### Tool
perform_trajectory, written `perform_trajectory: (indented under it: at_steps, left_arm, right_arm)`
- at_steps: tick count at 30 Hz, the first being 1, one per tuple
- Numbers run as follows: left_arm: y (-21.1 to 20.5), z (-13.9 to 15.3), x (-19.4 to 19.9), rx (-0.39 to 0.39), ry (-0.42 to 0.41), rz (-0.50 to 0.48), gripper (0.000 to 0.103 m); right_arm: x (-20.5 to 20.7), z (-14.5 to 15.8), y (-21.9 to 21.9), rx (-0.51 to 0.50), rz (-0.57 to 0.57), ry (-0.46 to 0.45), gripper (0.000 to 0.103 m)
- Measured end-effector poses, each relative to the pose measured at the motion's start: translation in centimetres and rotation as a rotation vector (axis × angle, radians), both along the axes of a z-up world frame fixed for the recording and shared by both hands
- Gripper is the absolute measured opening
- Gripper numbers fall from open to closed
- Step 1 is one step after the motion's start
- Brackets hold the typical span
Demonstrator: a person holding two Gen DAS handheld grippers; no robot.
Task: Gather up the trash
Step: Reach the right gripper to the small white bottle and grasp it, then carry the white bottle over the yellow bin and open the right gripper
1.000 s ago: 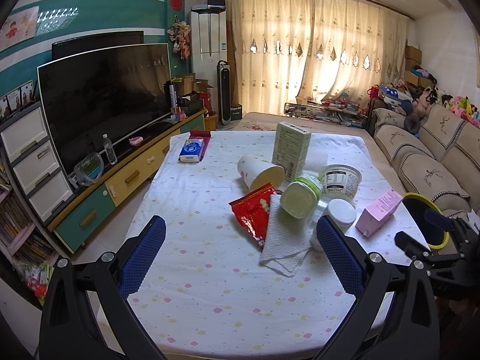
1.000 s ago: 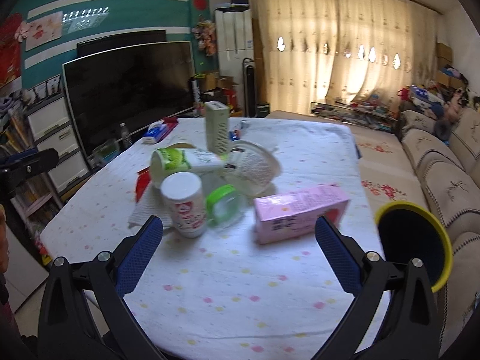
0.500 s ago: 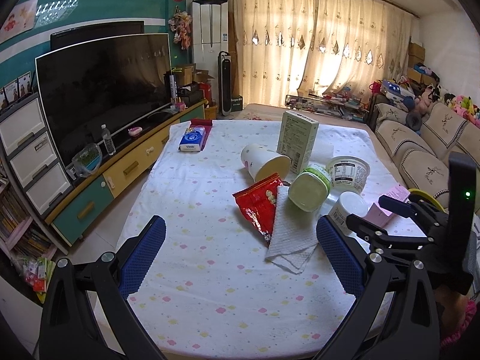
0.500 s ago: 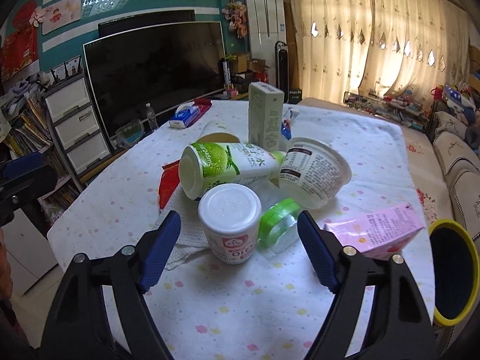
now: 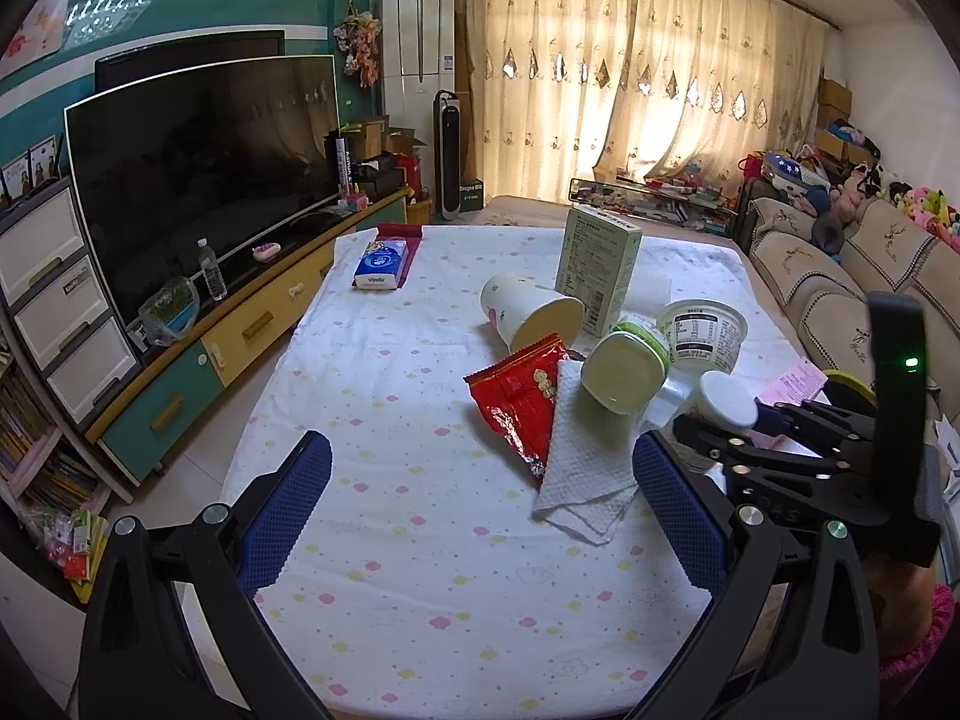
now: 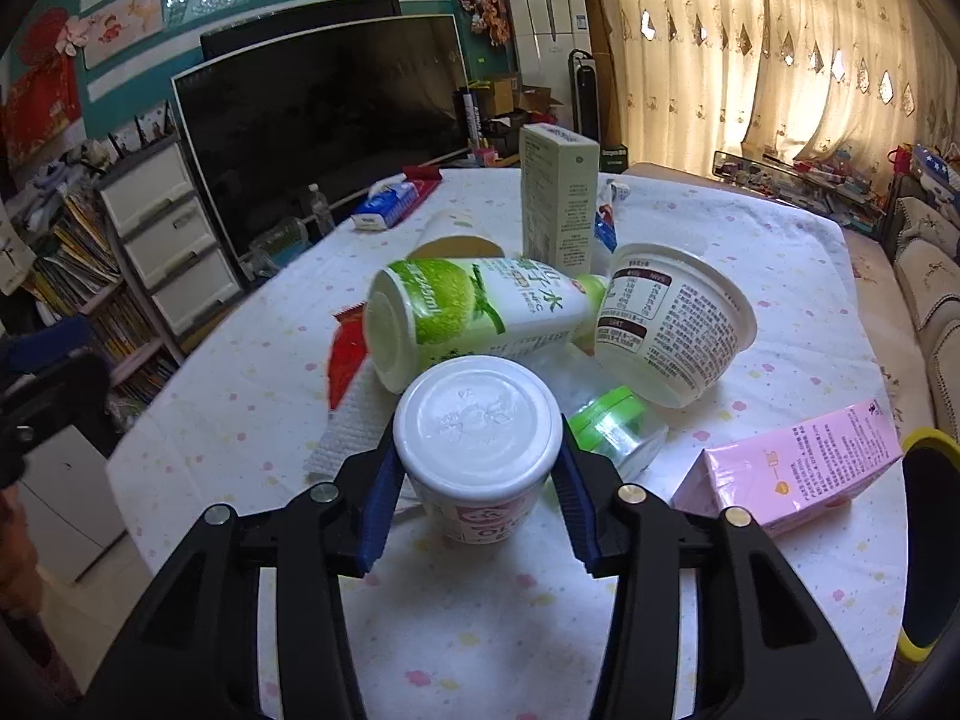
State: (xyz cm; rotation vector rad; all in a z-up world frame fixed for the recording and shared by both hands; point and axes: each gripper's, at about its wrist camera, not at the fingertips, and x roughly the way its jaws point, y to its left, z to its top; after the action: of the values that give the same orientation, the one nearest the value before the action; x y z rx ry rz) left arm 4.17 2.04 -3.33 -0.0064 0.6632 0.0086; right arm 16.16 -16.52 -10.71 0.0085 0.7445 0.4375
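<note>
The right tool (image 6: 478, 495), jaws just closing, clamps an upside-down white yogurt cup (image 6: 478, 441) printed "OLC". Just beyond lies a green "245ml" drink bottle (image 6: 474, 315). Only the left view shows the open, empty left tool (image 5: 480, 501) above the bench (image 5: 420, 570), and a "Vinda" tissue pack (image 5: 381, 264) far ahead.

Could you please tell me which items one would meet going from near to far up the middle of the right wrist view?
White cup between the right gripper pads → lying green-and-white bottle → upright pale green carton → black tower fan on the floor beyond the table.
</note>
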Motion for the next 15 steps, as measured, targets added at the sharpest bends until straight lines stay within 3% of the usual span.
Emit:
perform_trajectory:
  at_steps: [6, 11, 15]
  left_arm:
    - [-0.4, -0.3, 0.2, 0.003, 0.009, -0.012, 0.099]
    - [-1.1, -0.6, 0.5, 0.007, 0.017, -0.032, 0.099]
    - [-2.2, -0.9, 0.7, 0.014, 0.025, -0.057, 0.099]
  right_arm:
    - [-2.6, 3.9, -4.3, 0.055, -0.059, -0.093, 0.045]
    - [-3.8, 6.0, -12.7, 0.056, -0.281, -0.163, 0.045]
    - [-3.3, 4.6, -20.6, 0.032, -0.492, -0.134, 0.045]
